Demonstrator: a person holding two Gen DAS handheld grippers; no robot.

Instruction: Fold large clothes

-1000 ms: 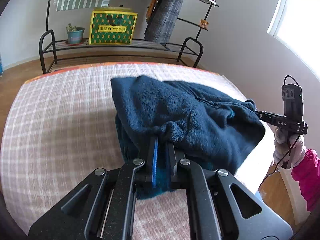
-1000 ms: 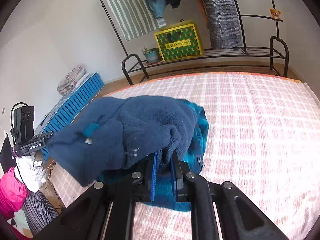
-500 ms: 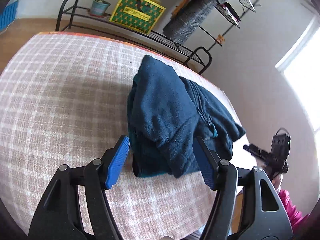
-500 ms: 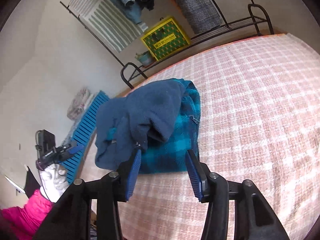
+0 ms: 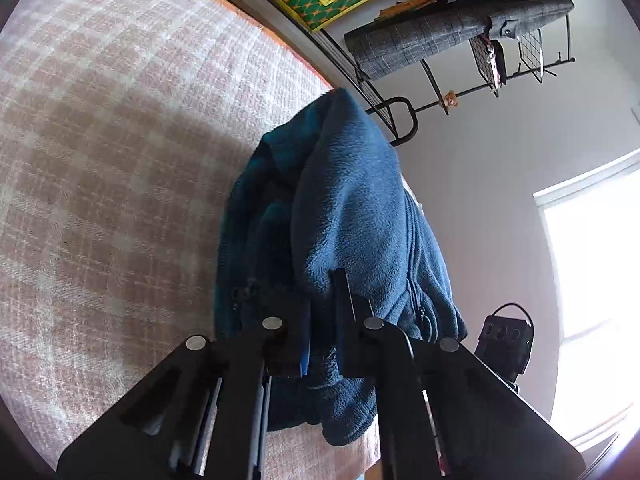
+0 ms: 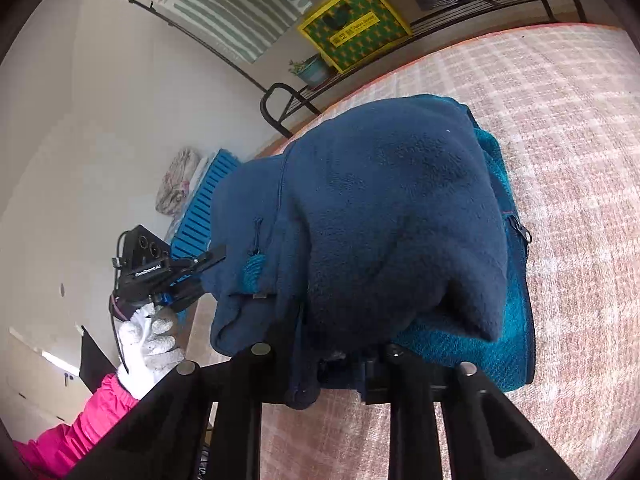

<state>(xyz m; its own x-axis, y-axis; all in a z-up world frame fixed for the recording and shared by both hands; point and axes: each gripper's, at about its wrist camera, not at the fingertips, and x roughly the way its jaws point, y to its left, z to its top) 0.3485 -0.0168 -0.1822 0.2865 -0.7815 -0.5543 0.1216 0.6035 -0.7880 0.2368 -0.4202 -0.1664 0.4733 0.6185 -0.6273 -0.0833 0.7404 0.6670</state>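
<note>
Fleece is filling both of my views: the dark blue fleece jacket [image 5: 352, 216] is lying in a thick bundle near the edge of the pink checked bed cover [image 5: 100, 128], with its teal lining [image 6: 516, 344] showing underneath. My left gripper [image 5: 322, 316] is standing with its jaws narrow, and a fold of the jacket's near edge is sitting between them, so I judge it is pinching the cloth. My right gripper [image 6: 332, 364] is also at the near edge, but the fleece is draping over its tips and hiding them; I cannot tell if it is closed on the cloth or only pushed under it.

What is worrying me is this. The bundle is bulky and made of several loose layers, so I am probably holding only the top layer on the left. If I am lifting or pulling now, that layer may slide away from the others and the fold may open. The jacket is also hanging close to the bed's side, so a pull toward me may drag it off. The zipper pull [image 6: 522, 236] is sticking out on the right side and may catch. If the two grippers are not moving together, the stack is going to twist.
</note>
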